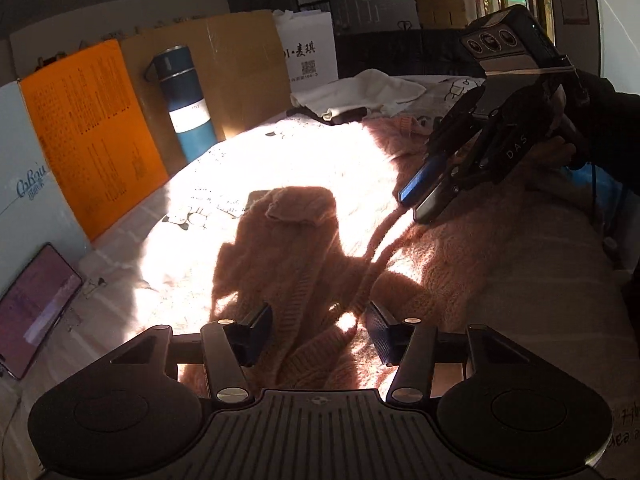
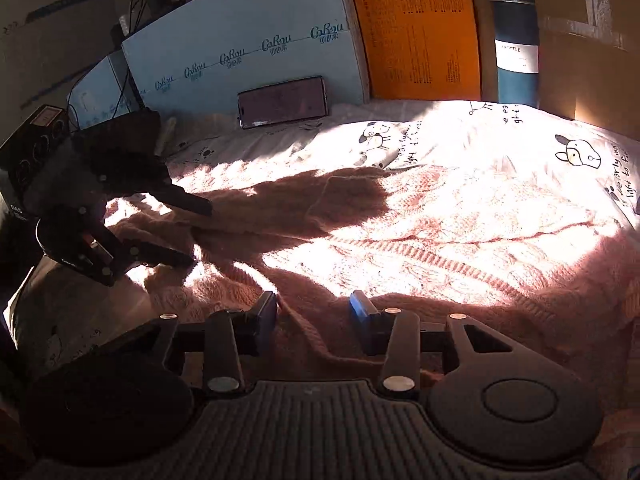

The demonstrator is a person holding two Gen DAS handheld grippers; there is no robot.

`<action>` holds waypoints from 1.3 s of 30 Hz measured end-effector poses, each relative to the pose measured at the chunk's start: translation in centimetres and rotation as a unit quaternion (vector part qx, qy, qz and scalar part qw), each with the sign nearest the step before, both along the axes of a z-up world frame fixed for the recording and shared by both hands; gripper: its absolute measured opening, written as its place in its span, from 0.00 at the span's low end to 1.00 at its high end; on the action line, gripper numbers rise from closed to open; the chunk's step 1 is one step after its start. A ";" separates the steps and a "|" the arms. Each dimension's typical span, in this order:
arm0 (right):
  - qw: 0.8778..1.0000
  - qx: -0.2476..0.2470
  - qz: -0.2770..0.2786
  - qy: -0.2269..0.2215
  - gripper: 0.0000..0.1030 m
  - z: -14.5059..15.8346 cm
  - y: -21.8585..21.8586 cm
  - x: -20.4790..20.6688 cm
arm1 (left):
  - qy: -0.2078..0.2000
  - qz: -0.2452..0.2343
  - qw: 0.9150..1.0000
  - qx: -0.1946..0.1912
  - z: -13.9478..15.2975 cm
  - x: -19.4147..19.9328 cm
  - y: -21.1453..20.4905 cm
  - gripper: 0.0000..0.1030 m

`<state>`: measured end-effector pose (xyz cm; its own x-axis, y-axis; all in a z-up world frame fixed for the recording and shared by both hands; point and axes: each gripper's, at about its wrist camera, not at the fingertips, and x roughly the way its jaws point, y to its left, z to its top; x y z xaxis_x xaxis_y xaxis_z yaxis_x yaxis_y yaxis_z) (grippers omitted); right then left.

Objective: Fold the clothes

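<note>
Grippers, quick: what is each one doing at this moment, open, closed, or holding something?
Left gripper: open, pink sweater between its jaws, not pinched.
Right gripper: open, jaws apart over the sweater, nothing gripped.

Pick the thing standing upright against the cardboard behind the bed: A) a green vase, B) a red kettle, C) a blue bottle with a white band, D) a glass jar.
C: the blue bottle with its white band stands upright against the brown cardboard, at the edge of the printed bedsheet beyond the pink sweater.
</note>
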<state>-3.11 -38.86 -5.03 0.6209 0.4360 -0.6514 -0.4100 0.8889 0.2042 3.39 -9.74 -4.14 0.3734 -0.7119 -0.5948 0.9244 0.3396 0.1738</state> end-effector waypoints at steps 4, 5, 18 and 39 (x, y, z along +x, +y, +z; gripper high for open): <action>1.000 -0.004 0.020 -0.011 0.10 0.2 0.3 -0.9 | 0.001 -0.013 1.000 0.023 -0.1 0.5 -0.5 0.33; 1.000 -0.008 0.025 -0.015 0.07 0.3 0.5 -1.0 | 0.001 -0.022 0.999 0.033 -0.4 0.4 -0.6 0.31; 0.996 -0.063 0.007 -0.061 0.06 0.8 0.5 1.3 | -0.018 0.019 0.999 0.026 -1.3 1.5 -0.6 0.04; 0.948 0.050 -0.261 -0.176 0.73 4.3 -6.2 -10.2 | -0.039 0.152 0.987 -0.034 -0.1 -1.6 -1.7 0.84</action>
<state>-13.32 -45.08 -0.71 0.9403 0.0589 -0.3351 0.0210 0.9730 0.2300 1.78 -11.47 -4.27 0.6188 -0.5968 -0.5109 0.7623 0.6132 0.2070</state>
